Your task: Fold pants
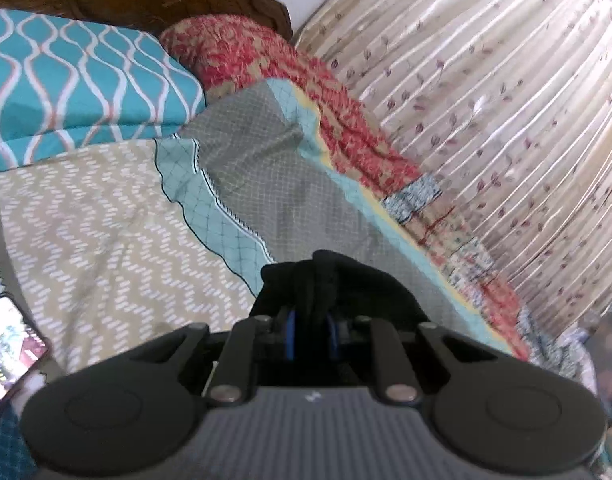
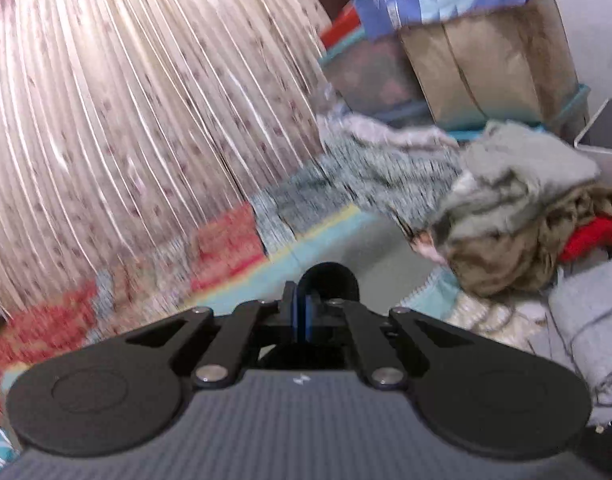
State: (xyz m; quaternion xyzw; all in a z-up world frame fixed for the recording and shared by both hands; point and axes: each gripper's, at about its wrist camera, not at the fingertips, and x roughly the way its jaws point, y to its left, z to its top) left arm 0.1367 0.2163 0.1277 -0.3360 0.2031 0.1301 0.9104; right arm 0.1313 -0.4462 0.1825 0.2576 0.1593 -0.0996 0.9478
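In the left wrist view my left gripper (image 1: 310,320) is shut on a bunch of black cloth, the pants (image 1: 346,280), held up above the bed's grey checked sheet (image 1: 265,152). In the right wrist view my right gripper (image 2: 306,316) is shut, with a small loop of the black pants (image 2: 329,278) sticking out beyond its blue pads. The rest of the pants is hidden below both grippers. The right view is blurred by motion.
A teal patterned pillow (image 1: 73,76) and a red floral quilt (image 1: 289,76) lie at the headboard. A lit phone (image 1: 9,348) lies at the left. Pleated curtains (image 2: 125,100) run along the bed. A pile of clothes (image 2: 518,220) and grey cloth (image 2: 594,320) lie at the right.
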